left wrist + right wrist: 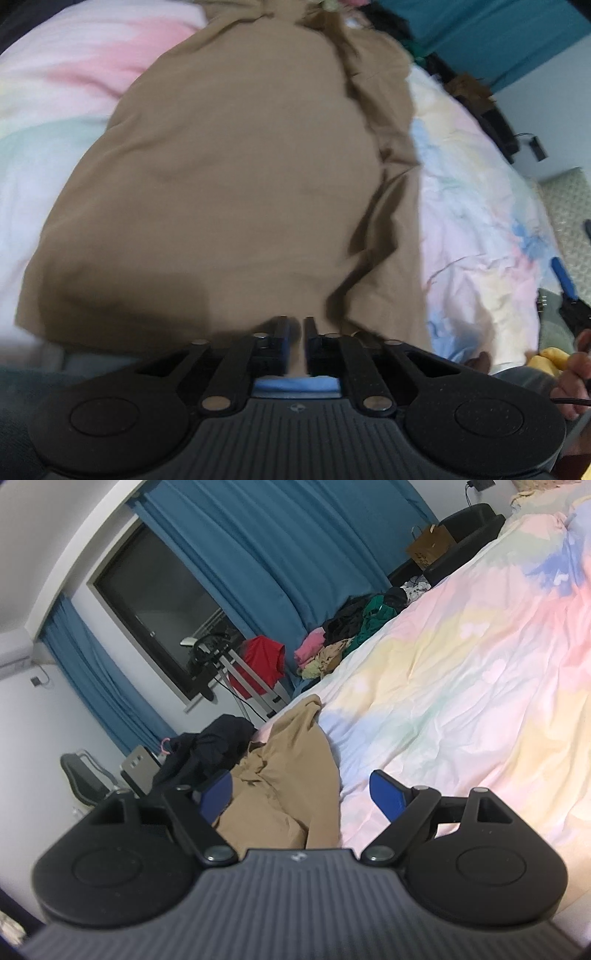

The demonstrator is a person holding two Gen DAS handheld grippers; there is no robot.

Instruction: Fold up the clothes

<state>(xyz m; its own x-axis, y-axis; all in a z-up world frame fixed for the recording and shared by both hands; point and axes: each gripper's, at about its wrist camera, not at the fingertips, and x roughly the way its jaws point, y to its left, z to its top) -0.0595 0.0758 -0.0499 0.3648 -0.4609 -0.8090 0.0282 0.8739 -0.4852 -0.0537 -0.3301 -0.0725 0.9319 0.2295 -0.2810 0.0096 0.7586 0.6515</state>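
Observation:
A tan garment (229, 192) lies spread flat over the pastel bed cover (472, 221), with a rumpled fold along its right side. My left gripper (297, 325) hovers over the garment's near hem. Its black fingers (282, 332) stand a narrow gap apart and only the cloth below shows through the gap. In the right wrist view the same tan garment (288, 782) lies bunched at the bed's edge. My right gripper (301, 794) stands wide open above it, and its blue pads (386, 794) touch nothing.
A dark garment (214, 746) lies beyond the tan one. A heap of mixed clothes (351, 627) sits at the bed's far side, near blue curtains (295, 554) and a red garment (260, 661) on a rack. A person's hand (576, 369) shows at the right edge.

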